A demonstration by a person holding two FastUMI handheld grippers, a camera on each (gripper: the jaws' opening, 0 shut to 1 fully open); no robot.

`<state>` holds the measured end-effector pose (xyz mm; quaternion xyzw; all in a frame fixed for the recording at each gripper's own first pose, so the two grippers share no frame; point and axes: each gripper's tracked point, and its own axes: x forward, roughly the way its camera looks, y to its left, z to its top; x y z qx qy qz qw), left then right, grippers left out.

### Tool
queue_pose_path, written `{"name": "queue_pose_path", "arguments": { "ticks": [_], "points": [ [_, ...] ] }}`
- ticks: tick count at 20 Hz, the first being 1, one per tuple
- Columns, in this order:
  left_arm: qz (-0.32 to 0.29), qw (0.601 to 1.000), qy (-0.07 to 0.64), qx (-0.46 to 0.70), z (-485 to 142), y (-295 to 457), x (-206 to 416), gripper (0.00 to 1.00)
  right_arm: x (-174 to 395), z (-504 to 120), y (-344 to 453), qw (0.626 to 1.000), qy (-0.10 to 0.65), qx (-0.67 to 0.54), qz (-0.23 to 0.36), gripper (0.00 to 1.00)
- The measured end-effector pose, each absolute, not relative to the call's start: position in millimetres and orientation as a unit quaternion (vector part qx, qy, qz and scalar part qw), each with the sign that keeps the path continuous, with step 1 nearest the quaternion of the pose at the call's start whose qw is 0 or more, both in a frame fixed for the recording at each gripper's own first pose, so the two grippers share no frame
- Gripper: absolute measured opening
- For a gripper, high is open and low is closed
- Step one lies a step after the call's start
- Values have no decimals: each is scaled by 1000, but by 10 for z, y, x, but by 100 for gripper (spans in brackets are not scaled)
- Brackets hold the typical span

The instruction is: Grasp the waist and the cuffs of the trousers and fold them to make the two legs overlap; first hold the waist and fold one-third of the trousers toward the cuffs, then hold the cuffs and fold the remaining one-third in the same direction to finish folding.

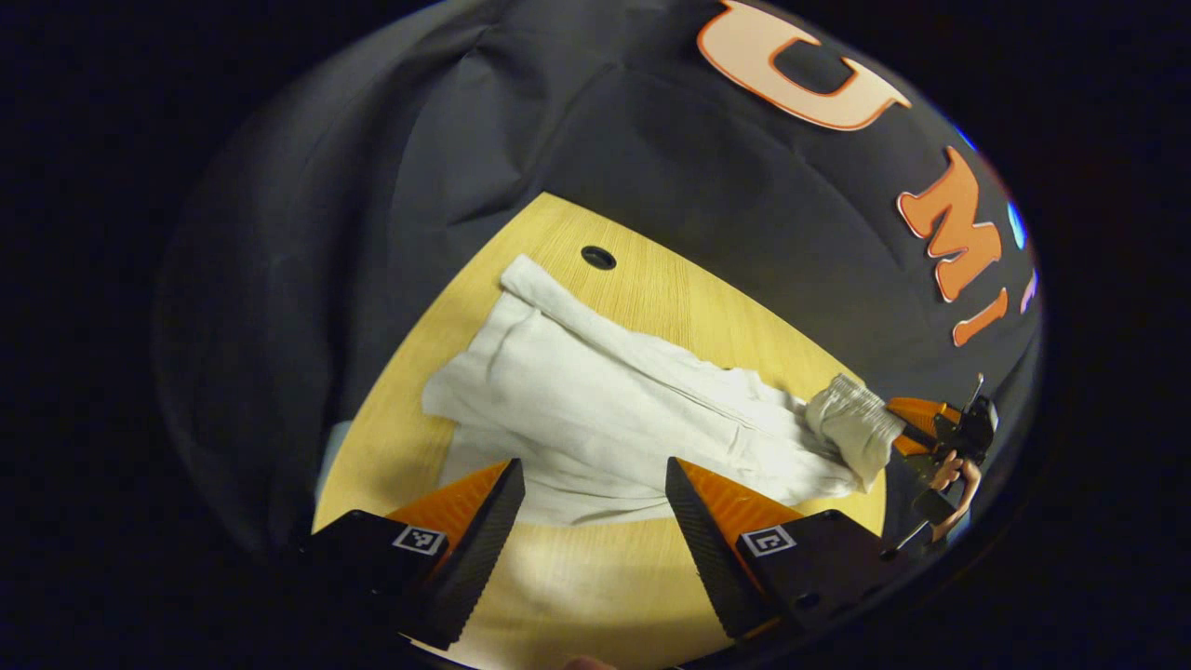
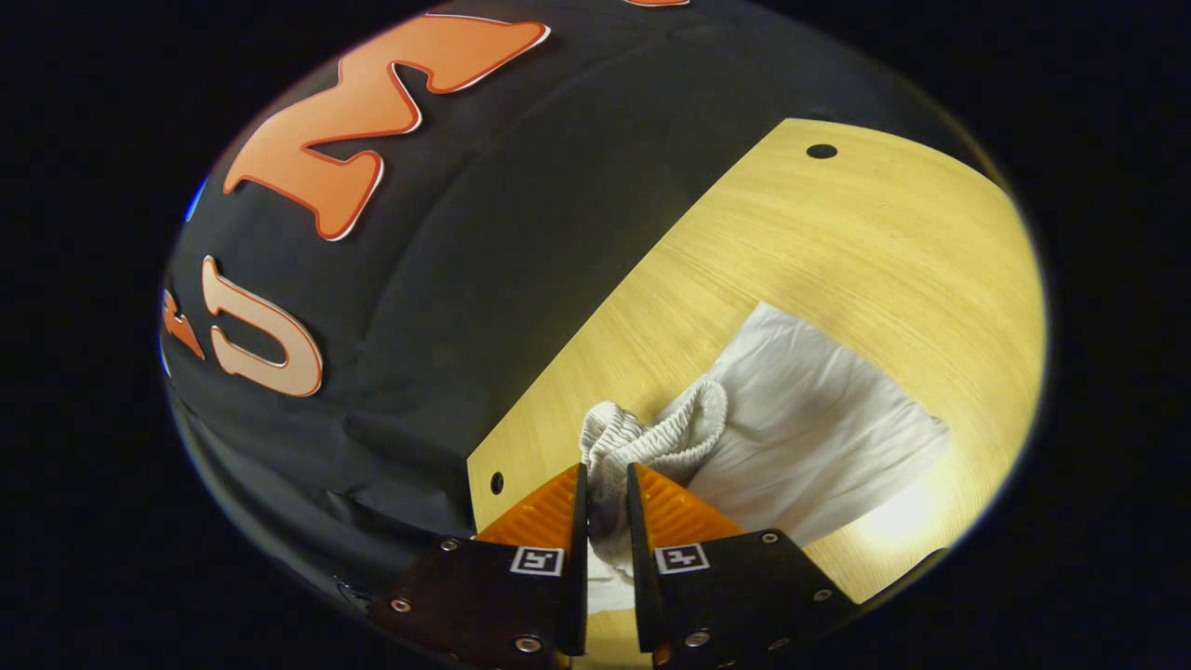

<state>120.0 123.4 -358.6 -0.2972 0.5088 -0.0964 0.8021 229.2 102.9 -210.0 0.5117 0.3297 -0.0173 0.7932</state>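
Trousers (image 1: 595,409), white, lie spread on the wooden table (image 1: 595,596), legs running toward the far corner near a round hole (image 1: 598,258) in the top. Waist (image 1: 851,423), elastic and bunched, is lifted off the table at the right edge. In the right gripper view the waist (image 2: 651,433) sits pinched between both fingers of the right gripper (image 2: 607,507), jaws nearly closed on the fabric. The same gripper (image 1: 916,428) shows in the left gripper view, with a hand (image 1: 954,475) behind it. Left gripper (image 1: 595,498) hovers over the near edge of the cloth, jaws wide apart, gripping nothing. A second hole (image 2: 497,483) marks the table corner beside the waist.
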Motion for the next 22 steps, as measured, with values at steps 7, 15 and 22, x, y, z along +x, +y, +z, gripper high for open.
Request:
{"name": "queue_pose_path", "arguments": {
  "ticks": [7,15,22],
  "points": [
    [-56,739,520,-424,-3689,1204,1139,99,2177,-1936,911,821,320,473,-9,43],
    [10,707,516,-483,-3988,1691,1053,100,2025,-1892,700,836,311,452,-21,60],
    [16,712,516,-476,-4212,1759,1167,97,1999,-1858,555,839,301,453,-36,72]
  ]
}}
